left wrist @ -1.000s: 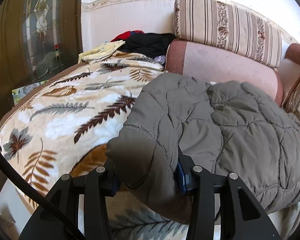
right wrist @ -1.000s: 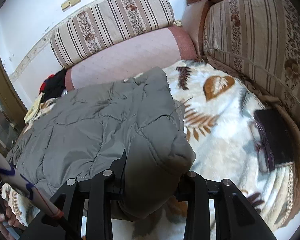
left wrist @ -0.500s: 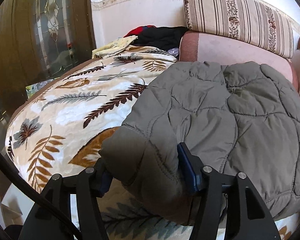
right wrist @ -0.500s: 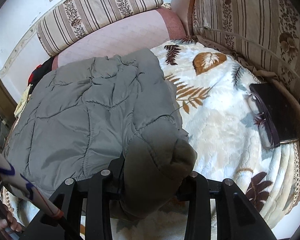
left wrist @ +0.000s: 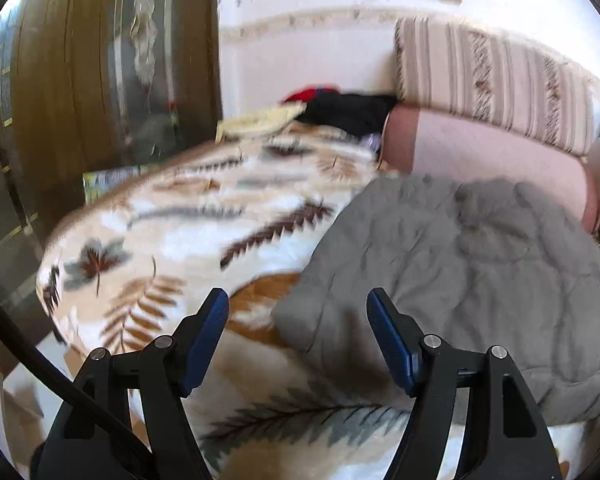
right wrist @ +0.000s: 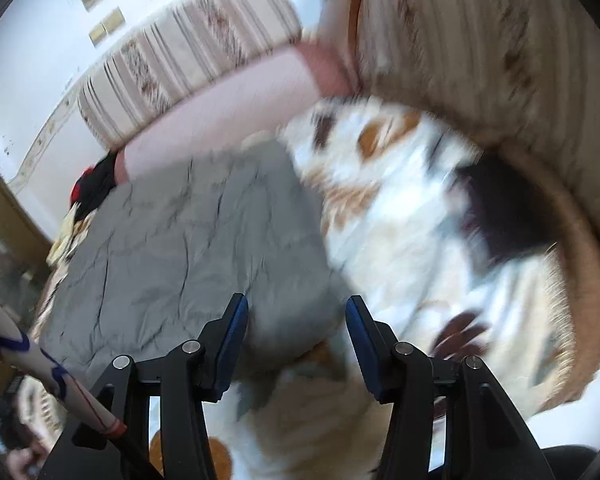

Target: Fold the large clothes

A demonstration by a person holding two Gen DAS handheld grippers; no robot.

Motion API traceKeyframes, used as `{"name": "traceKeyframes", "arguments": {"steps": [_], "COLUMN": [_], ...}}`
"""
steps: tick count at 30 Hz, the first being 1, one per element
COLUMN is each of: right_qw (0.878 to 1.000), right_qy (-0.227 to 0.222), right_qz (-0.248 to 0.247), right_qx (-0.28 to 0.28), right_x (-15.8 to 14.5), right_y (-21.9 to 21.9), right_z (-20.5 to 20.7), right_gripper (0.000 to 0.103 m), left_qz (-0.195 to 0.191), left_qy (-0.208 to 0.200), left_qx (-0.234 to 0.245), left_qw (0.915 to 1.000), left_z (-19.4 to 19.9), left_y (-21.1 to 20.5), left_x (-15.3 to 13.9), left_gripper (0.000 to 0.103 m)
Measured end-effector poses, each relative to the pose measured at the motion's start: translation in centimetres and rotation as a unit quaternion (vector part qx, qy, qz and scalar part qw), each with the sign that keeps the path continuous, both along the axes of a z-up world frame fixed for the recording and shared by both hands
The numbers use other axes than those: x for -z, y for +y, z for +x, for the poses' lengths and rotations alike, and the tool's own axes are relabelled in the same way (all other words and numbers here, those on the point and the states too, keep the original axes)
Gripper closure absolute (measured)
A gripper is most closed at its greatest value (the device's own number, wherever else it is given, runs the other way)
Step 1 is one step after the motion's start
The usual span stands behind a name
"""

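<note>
Left wrist view, blurred: a grey quilted jacket [left wrist: 472,280], puffy and stitched into irregular panels, lies folded on a plush blanket [left wrist: 188,232] printed with brown, tan and grey-green leaves over a sofa seat. Its rounded near corner sits beyond and between the blue-padded fingers of the left tool [left wrist: 298,312], whose jaws have just been opening and now stand wide, released, with the pads clear of the fabric. Left of the jacket the blanket is bare out to its curved edge beside a dark wooden door with patterned glass [left wrist: 112,80]; behind are a pink bolster [left wrist: 492,152], a striped cushion [left wrist: 496,80] and a heap of black and red clothes [left wrist: 348,110]. In the right wrist view the jacket [right wrist: 188,248] has its right edge running toward the right tool [right wrist: 296,312], also just opened and released, a soft corner of the jacket showing between the pads but not pressed. Open blanket [right wrist: 400,240] stretches right to a dark flat object [right wrist: 512,216] by the sofa's striped arm [right wrist: 500,60].
</note>
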State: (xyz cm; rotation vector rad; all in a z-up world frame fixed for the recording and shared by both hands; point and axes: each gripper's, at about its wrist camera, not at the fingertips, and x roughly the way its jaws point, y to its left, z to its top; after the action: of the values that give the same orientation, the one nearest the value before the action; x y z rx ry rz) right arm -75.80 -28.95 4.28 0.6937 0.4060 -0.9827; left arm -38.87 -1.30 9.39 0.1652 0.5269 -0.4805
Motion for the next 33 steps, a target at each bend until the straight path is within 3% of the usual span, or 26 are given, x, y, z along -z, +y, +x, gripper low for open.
{"name": "traceKeyframes", "arguments": {"steps": [4, 7, 12, 16, 20, 27, 33], "right_qw": [0.996, 0.99, 0.98, 0.979, 0.977, 0.973, 0.973], "right_qy": [0.006, 0.005, 0.029, 0.056, 0.097, 0.126, 0.128], "right_qz": [-0.086, -0.081, -0.089, -0.092, -0.085, -0.054, -0.059], "right_qx": [-0.031, -0.116, -0.174, -0.176, -0.17, -0.188, -0.182], "right_x": [-2.8, -3.3, -3.7, -3.5, -0.7, 3.3, 3.8], "right_y": [2.3, 3.1, 2.9, -0.2, -3.1, -5.3, -5.4], "right_z": [1.9, 6.1, 12.5, 16.2, 17.7, 19.2, 19.5], "right_gripper": [0.046, 0.046, 0.046, 0.046, 0.045, 0.039, 0.039], "left_qz": [-0.008, 0.005, 0.028, 0.06, 0.071, 0.077, 0.07], "left_qy": [-0.029, -0.024, -0.009, 0.009, 0.04, 0.057, 0.046], "left_qx": [0.064, 0.125, 0.195, 0.184, 0.172, 0.178, 0.17], "left_qw": [0.9975, 0.9918, 0.9804, 0.981, 0.9818, 0.9794, 0.982], "left_z": [-2.5, -4.2, -5.1, -2.9, -1.0, 0.1, -0.2], "left_y": [-2.4, -5.9, -11.4, -15.2, -16.5, -17.7, -17.7], "left_x": [-2.0, -2.2, -1.7, 0.8, 4.0, 5.8, 6.1], "left_gripper": [0.029, 0.029, 0.029, 0.029, 0.023, 0.022, 0.022]}}
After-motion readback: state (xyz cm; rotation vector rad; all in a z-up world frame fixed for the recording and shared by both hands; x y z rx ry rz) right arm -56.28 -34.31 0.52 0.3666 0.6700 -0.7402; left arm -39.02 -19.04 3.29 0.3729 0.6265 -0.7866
